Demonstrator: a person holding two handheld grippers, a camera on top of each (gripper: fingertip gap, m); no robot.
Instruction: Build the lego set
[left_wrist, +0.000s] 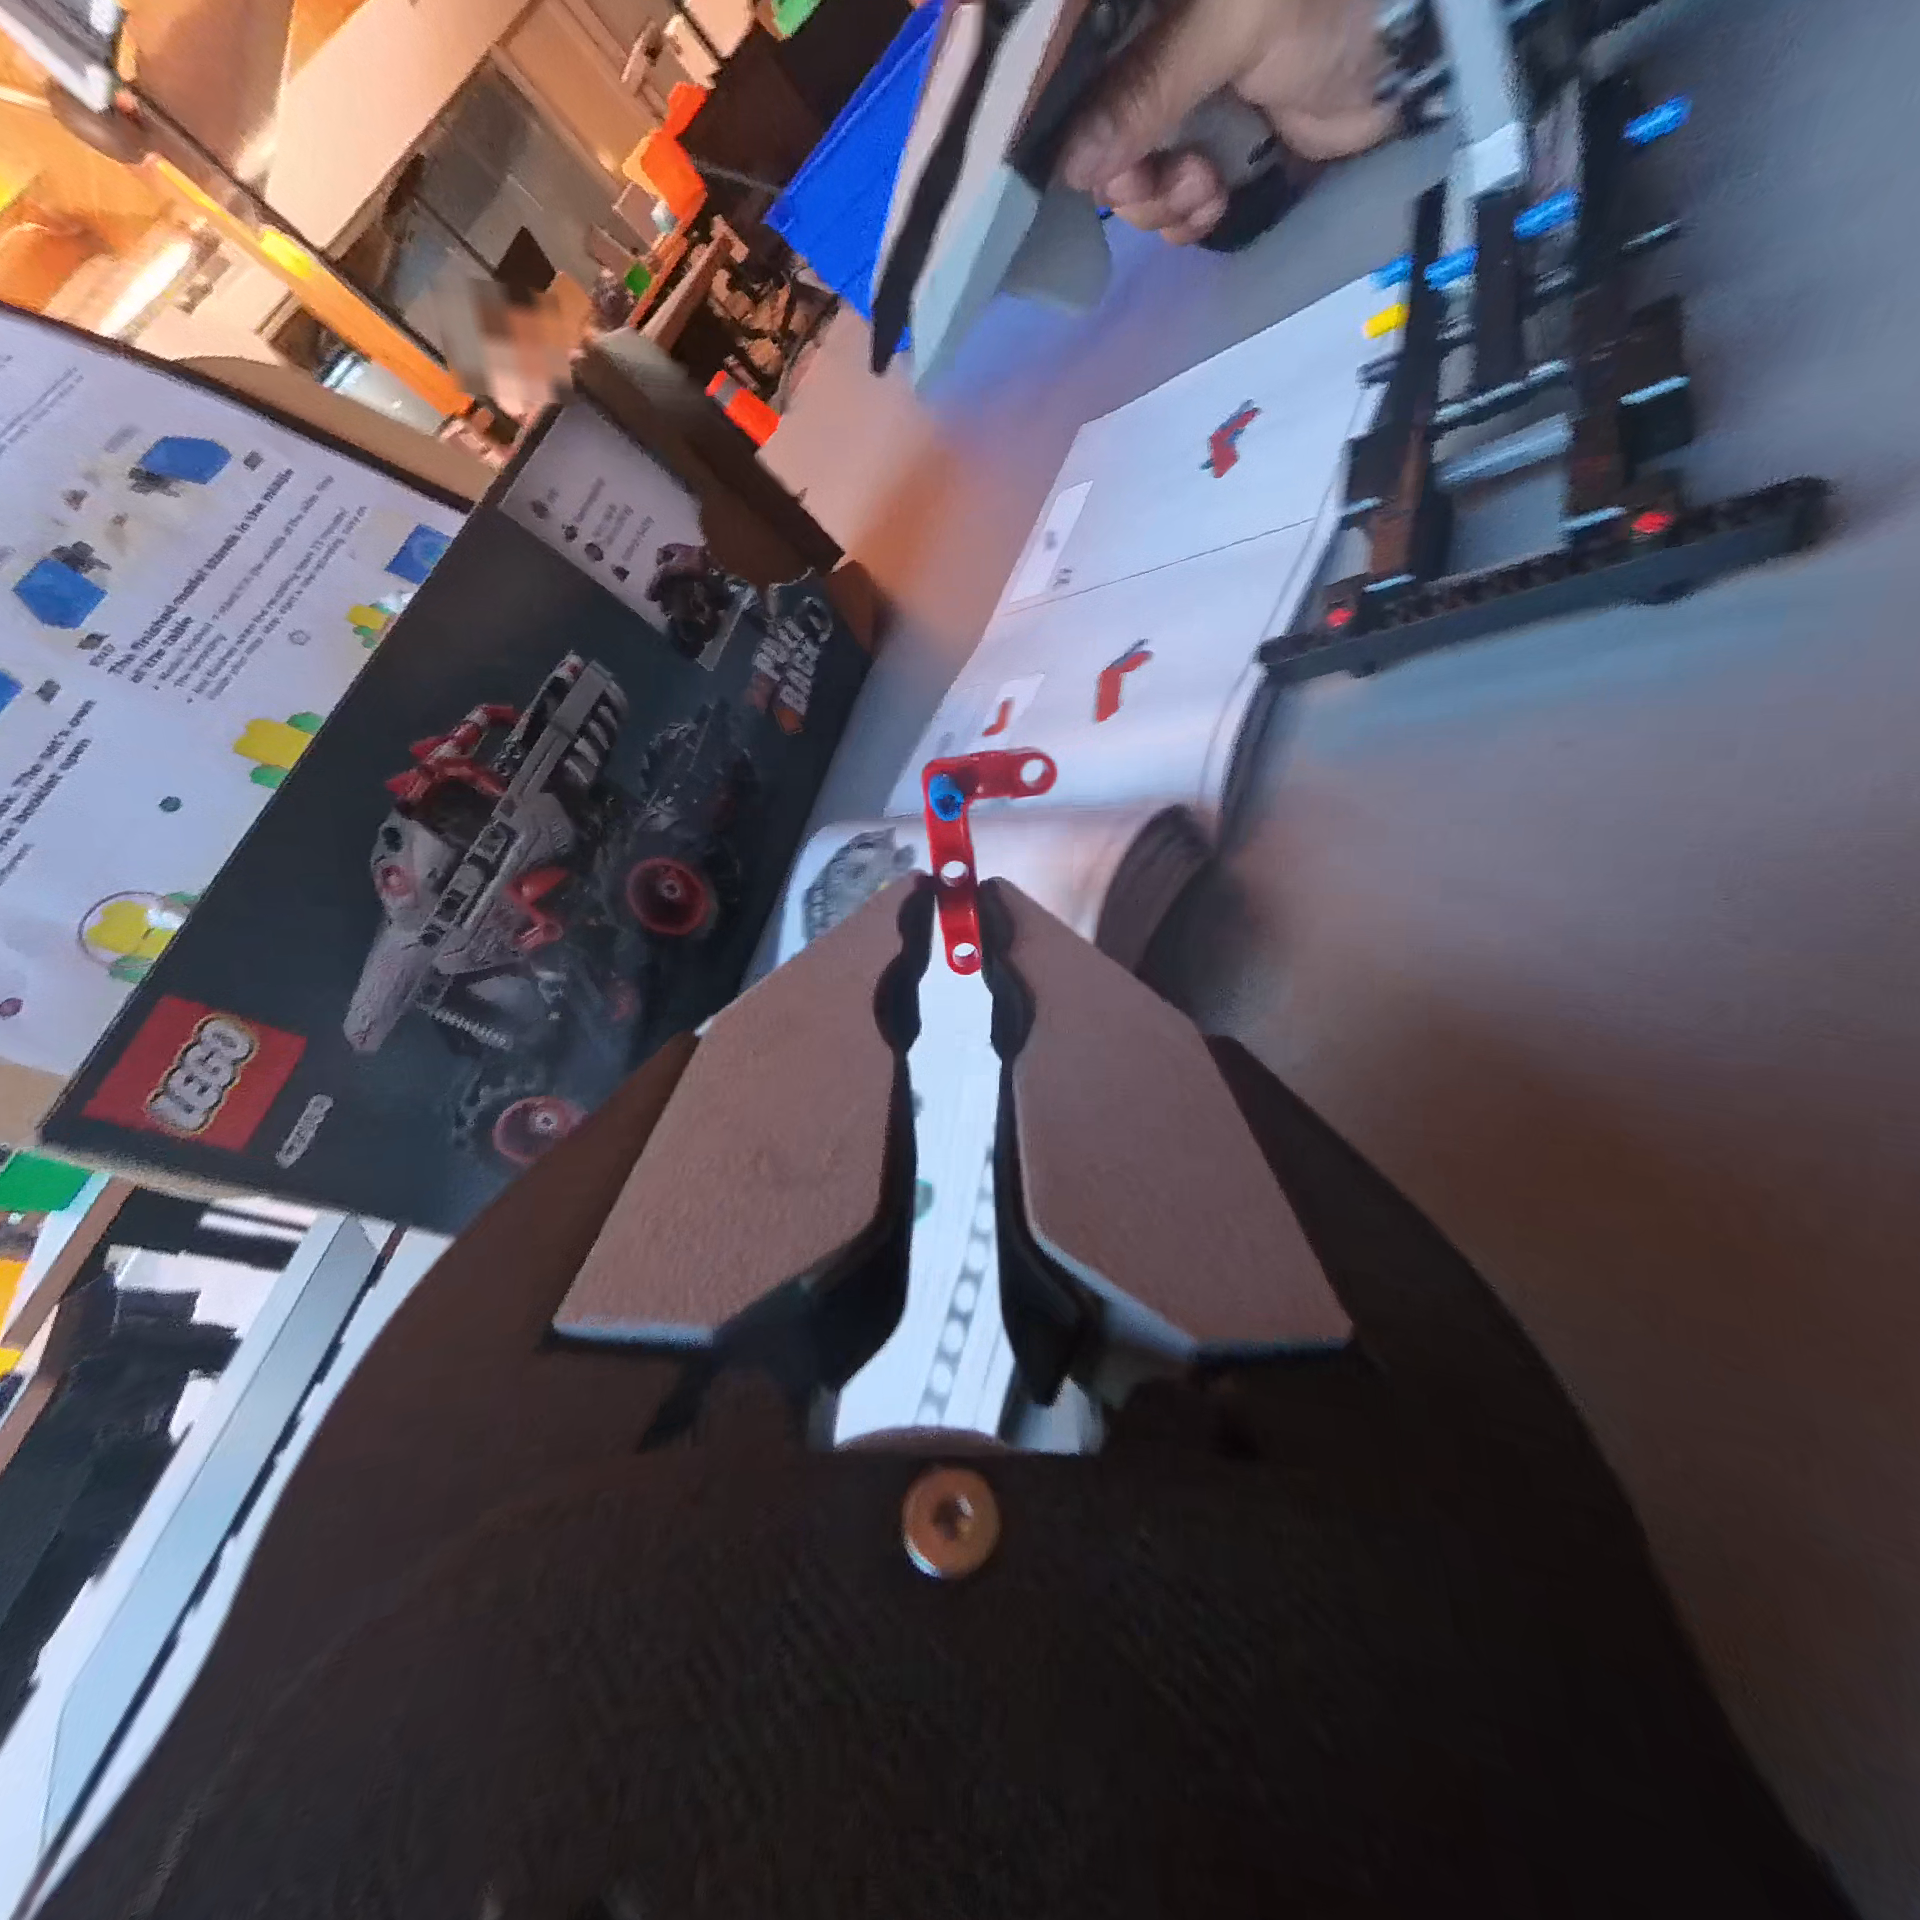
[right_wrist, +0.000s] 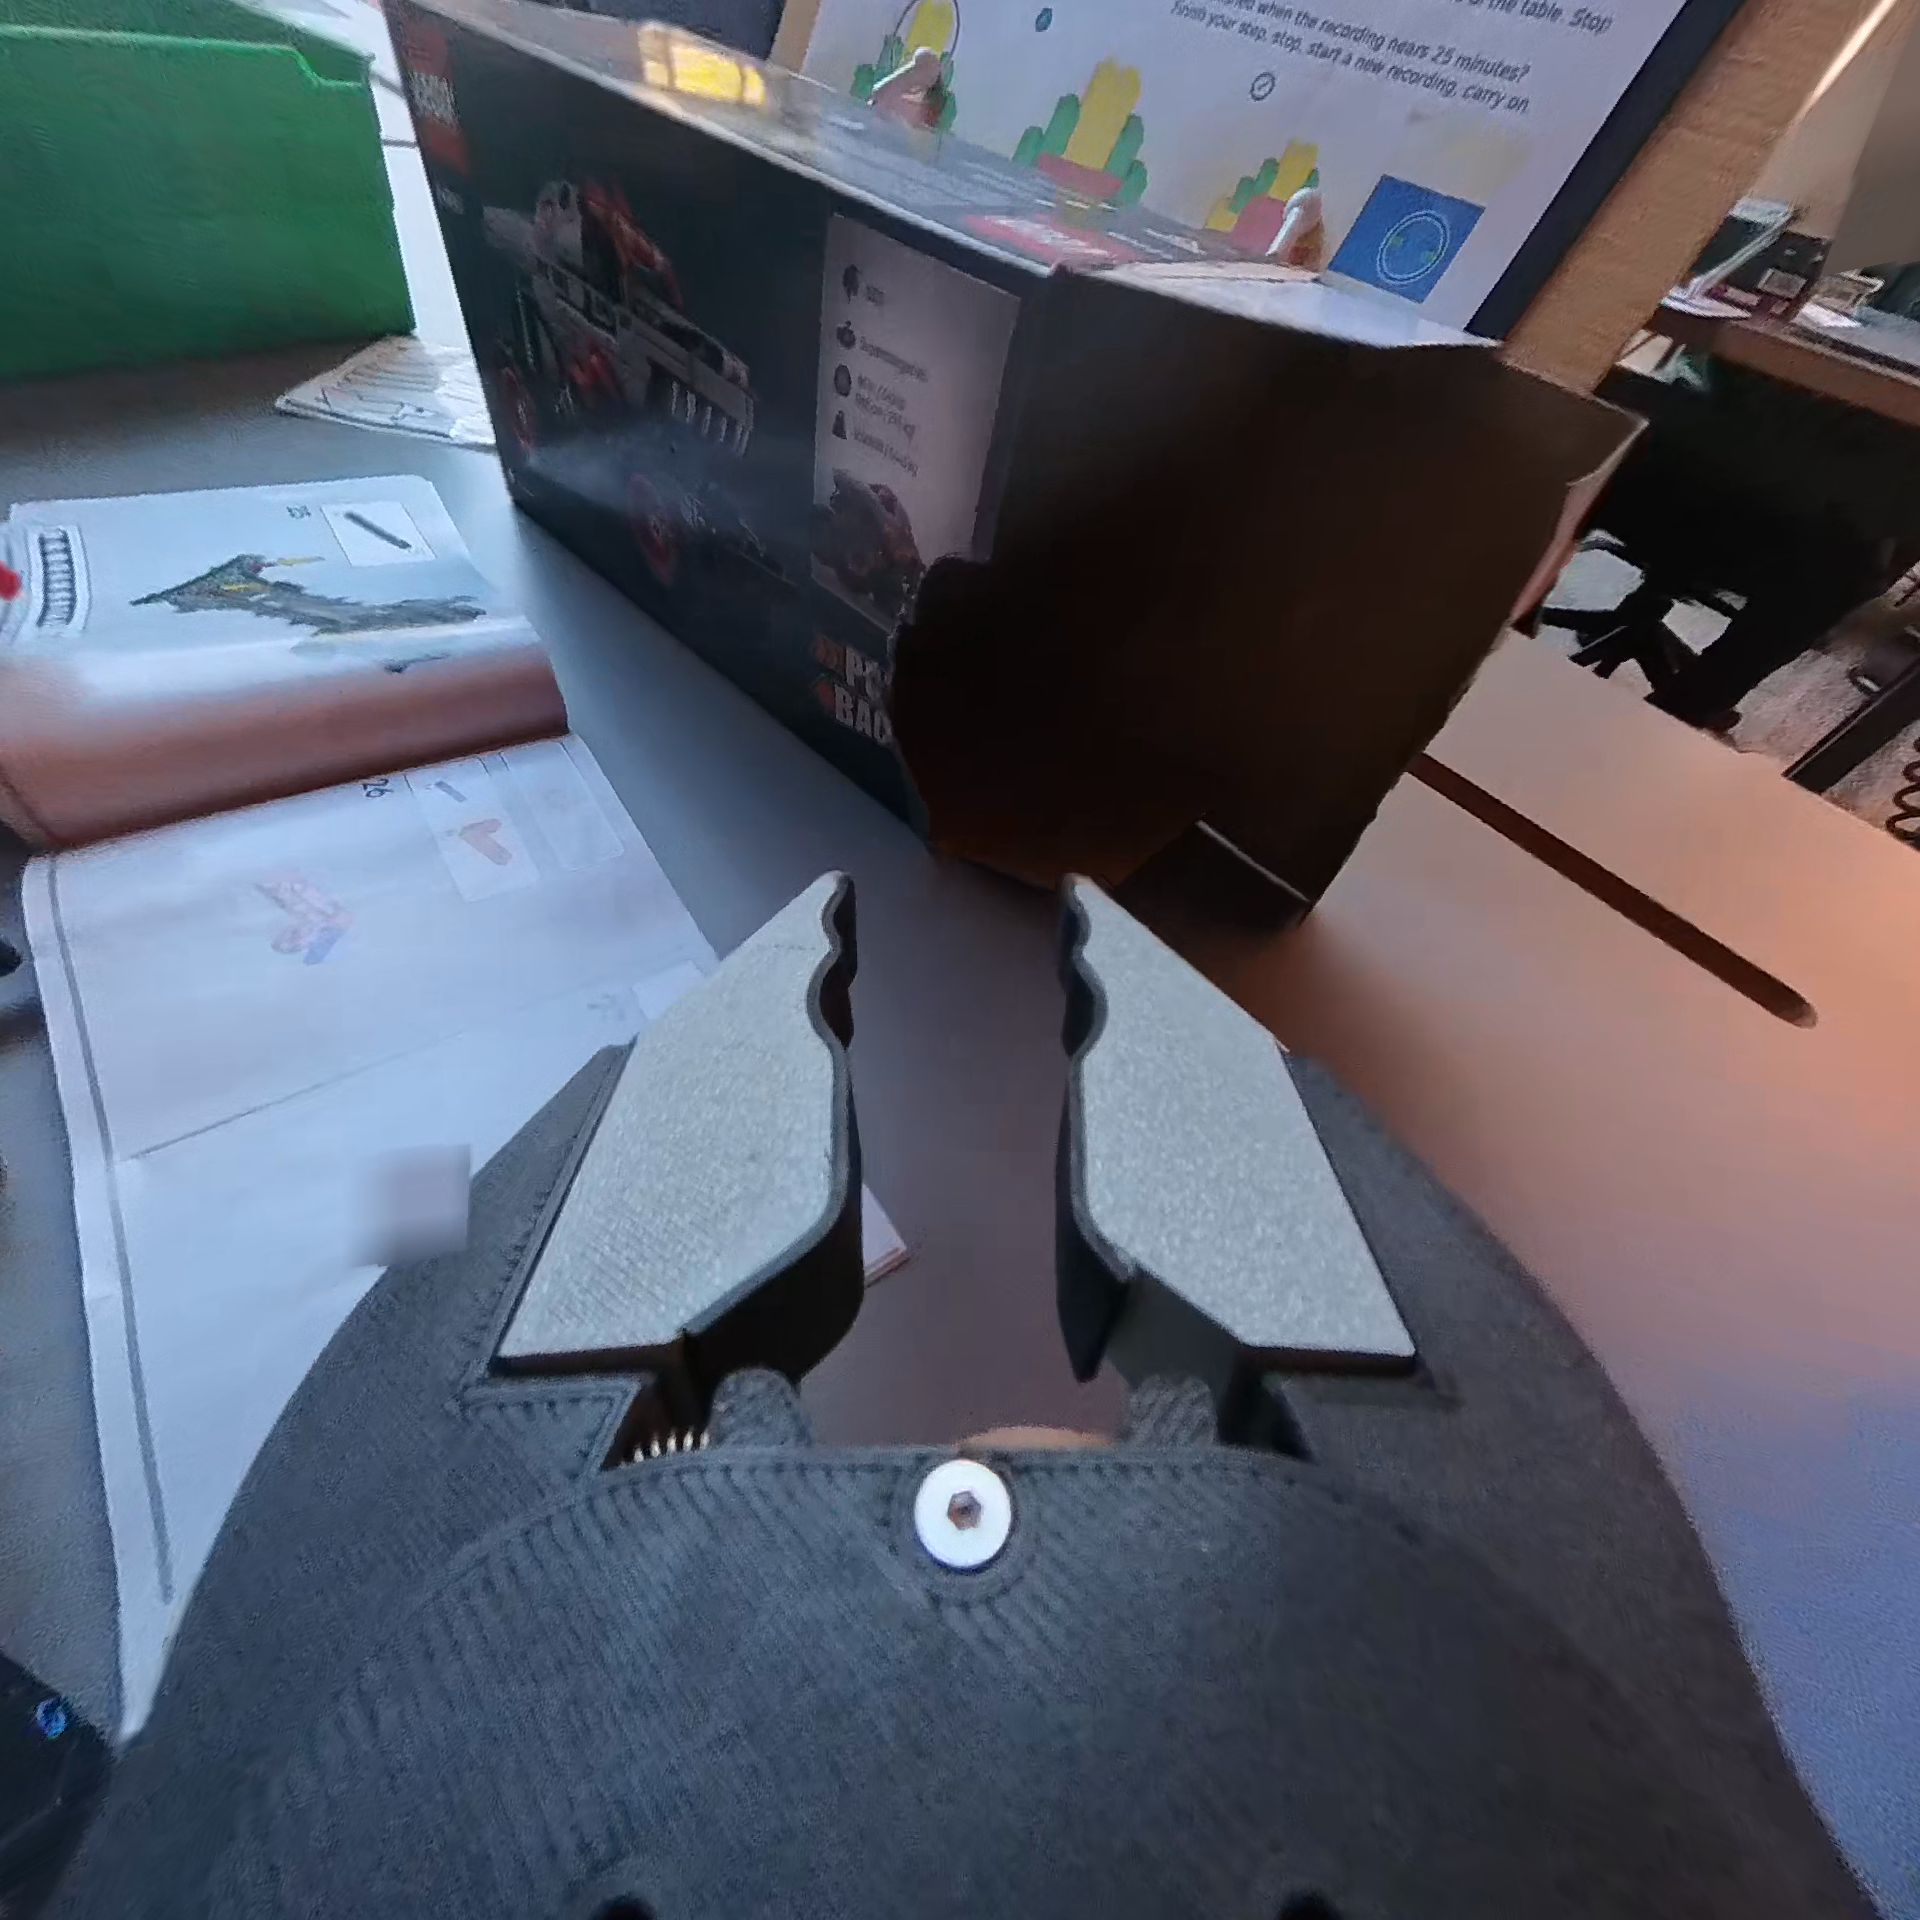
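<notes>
My left gripper (left_wrist: 957, 896) is shut on a red L-shaped beam (left_wrist: 961, 831) with a blue pin (left_wrist: 943, 797) in its corner hole. It holds the beam above the open instruction booklet (left_wrist: 1153, 582). The black partly built frame (left_wrist: 1538, 436) with blue and red pins lies past the booklet at the right. The other gripper (left_wrist: 997, 208), held by a hand (left_wrist: 1226, 125), shows at the top of the left wrist view. My right gripper (right_wrist: 956, 935) is open and empty above the table, facing the set's dark box (right_wrist: 935, 468). The booklet (right_wrist: 312, 935) lies at its left.
The set's box (left_wrist: 499, 831) stands on the grey table (left_wrist: 1558, 987) left of the booklet. A printed poster (left_wrist: 156, 623) stands behind it. A green bin (right_wrist: 187, 177) sits at the far left in the right wrist view. A blue bin (left_wrist: 852, 187) is at the back. The tips of one gripper are about 25 cm away from the tips of the other.
</notes>
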